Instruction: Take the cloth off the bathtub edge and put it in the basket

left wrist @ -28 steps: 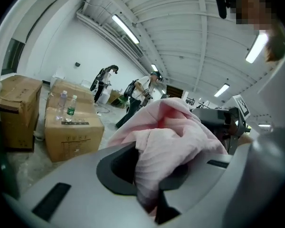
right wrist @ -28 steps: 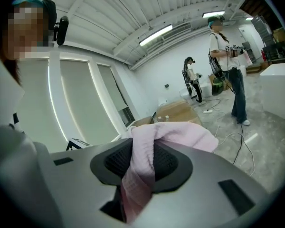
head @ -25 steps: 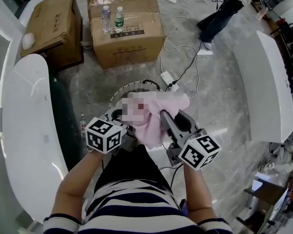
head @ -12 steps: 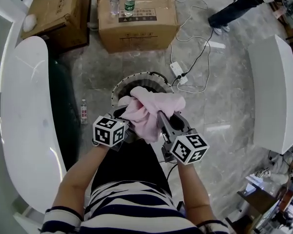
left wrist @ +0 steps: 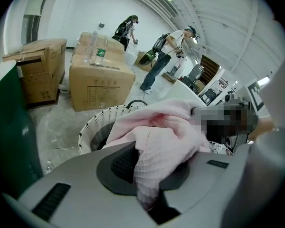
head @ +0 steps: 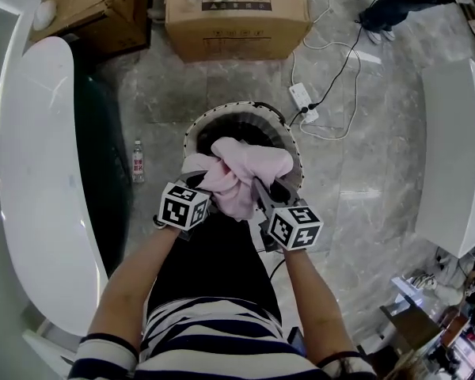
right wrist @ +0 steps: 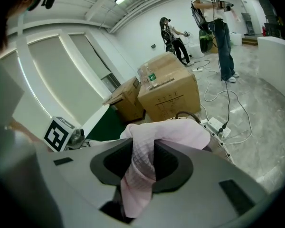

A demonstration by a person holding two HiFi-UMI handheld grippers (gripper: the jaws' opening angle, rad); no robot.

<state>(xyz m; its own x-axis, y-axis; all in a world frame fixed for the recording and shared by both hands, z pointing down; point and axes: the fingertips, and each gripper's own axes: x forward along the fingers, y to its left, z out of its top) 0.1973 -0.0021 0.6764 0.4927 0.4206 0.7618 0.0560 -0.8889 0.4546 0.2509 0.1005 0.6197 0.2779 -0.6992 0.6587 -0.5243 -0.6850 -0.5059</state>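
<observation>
A pink waffle-weave cloth (head: 241, 172) hangs bunched between both grippers, just above the round white basket (head: 198, 125) on the floor. My left gripper (head: 208, 187) is shut on the cloth's left part, and the fabric (left wrist: 152, 165) fills its jaws. My right gripper (head: 260, 188) is shut on the cloth's right part; a fold (right wrist: 140, 175) runs down between its dark pads. The basket's perforated rim (left wrist: 92, 127) shows under the cloth in the left gripper view. The white bathtub edge (head: 32, 180) curves along the left.
Two cardboard boxes (head: 237, 14) stand beyond the basket, with bottles on one. A small bottle (head: 138, 161) lies on the floor left of the basket. A power strip and cables (head: 305, 101) lie at the right. Another white tub (head: 459, 157) stands far right. People stand in the background.
Both grippers have sunk with the cloth from in front of the person's body down to the basket's near rim. The basket now sits directly under the cloth.
</observation>
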